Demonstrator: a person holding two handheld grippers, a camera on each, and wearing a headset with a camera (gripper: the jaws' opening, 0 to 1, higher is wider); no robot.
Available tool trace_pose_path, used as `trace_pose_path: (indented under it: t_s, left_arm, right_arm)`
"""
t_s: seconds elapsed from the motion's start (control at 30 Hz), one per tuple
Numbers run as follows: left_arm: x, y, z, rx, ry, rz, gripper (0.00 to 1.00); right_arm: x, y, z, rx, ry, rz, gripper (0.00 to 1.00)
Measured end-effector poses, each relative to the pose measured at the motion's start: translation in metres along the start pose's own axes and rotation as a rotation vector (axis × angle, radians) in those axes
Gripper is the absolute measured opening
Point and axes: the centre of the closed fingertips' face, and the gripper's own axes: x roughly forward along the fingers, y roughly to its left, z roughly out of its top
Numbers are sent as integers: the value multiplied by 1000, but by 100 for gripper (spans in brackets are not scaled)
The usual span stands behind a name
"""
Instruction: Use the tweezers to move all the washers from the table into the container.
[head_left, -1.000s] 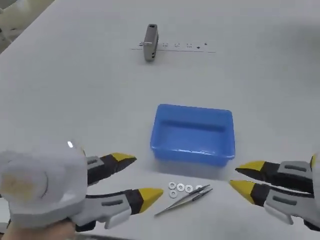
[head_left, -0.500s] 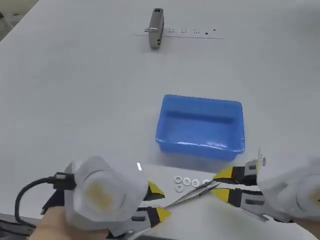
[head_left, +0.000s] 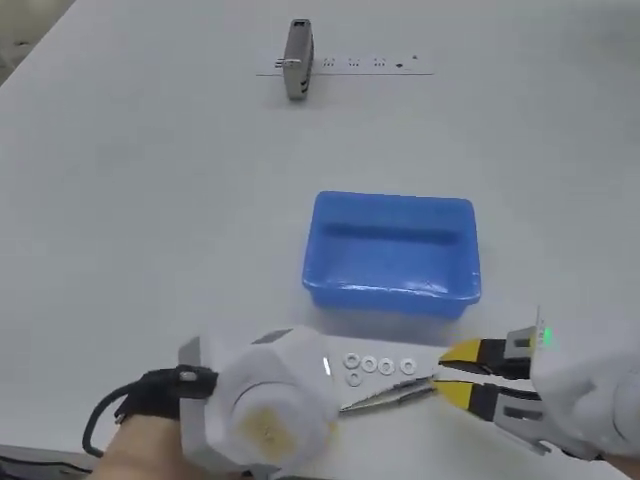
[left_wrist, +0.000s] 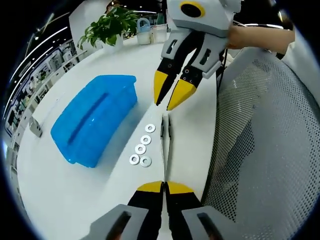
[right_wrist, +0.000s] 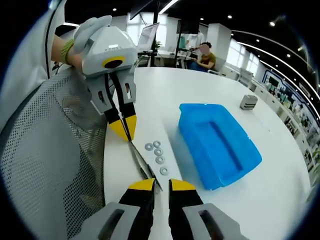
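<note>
Thin metal tweezers (head_left: 390, 396) lie on the white table in front of the blue container (head_left: 392, 250). Several washers (head_left: 378, 366) sit in a row between them. In the left gripper view, my left gripper (left_wrist: 164, 187) is shut on the near end of the tweezers (left_wrist: 165, 150), with the washers (left_wrist: 142, 148) to their left. My right gripper (right_wrist: 161, 186) is open, and the other end of the tweezers (right_wrist: 145, 167) reaches in between its jaws. The head view shows the right gripper (head_left: 452, 372) at the tweezers' right end, while the left gripper's body (head_left: 260, 420) hides its own jaws.
A small grey metal block (head_left: 298, 58) stands far back by a row of marks (head_left: 370, 65). The table's near edge runs just behind the grippers, with a mesh chair (left_wrist: 260, 140) beyond it. A potted plant (left_wrist: 107, 30) stands beyond the table.
Both grippers have closed in on the tweezers from either side. The left gripper, open before, is now shut on one end. The right gripper's jaws now stand closer together.
</note>
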Motion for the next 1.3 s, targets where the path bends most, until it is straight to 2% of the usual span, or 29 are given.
trace_pose_path:
  t_s: [0.07,0.13,0.23,0.4,0.63,0.8,0.93,1.1,1.3]
  left_arm:
    - [-3,-1,3,10,-1,-6,0]
    - [-8,2,8,48,-10,10,0]
    - [-17,3,14,53,-21,13,0]
    - [-34,-1,29,74,-38,0,0]
    - [-51,-6,55,145,-60,-5,0]
    - [-57,-12,73,185,-69,-25,0]
    - [-59,-15,83,223,-68,-34,0]
    - [-59,-17,92,258,-72,-51,0]
    - [-57,-21,98,308,-74,-82,0]
  right_arm:
    - [-1,0,-1,-5,5,-2,6]
    - [-2,1,-1,-13,6,-7,6]
    - [-2,2,-1,-14,4,-10,7]
    - [-5,7,3,-23,-8,-10,8]
    - [-9,11,5,-16,-34,-8,13]
    - [-8,11,4,-2,-45,-9,15]
    - [-7,12,7,0,-59,3,16]
    - [-2,27,17,-15,-89,72,15]
    - [6,25,22,-37,-89,82,9]
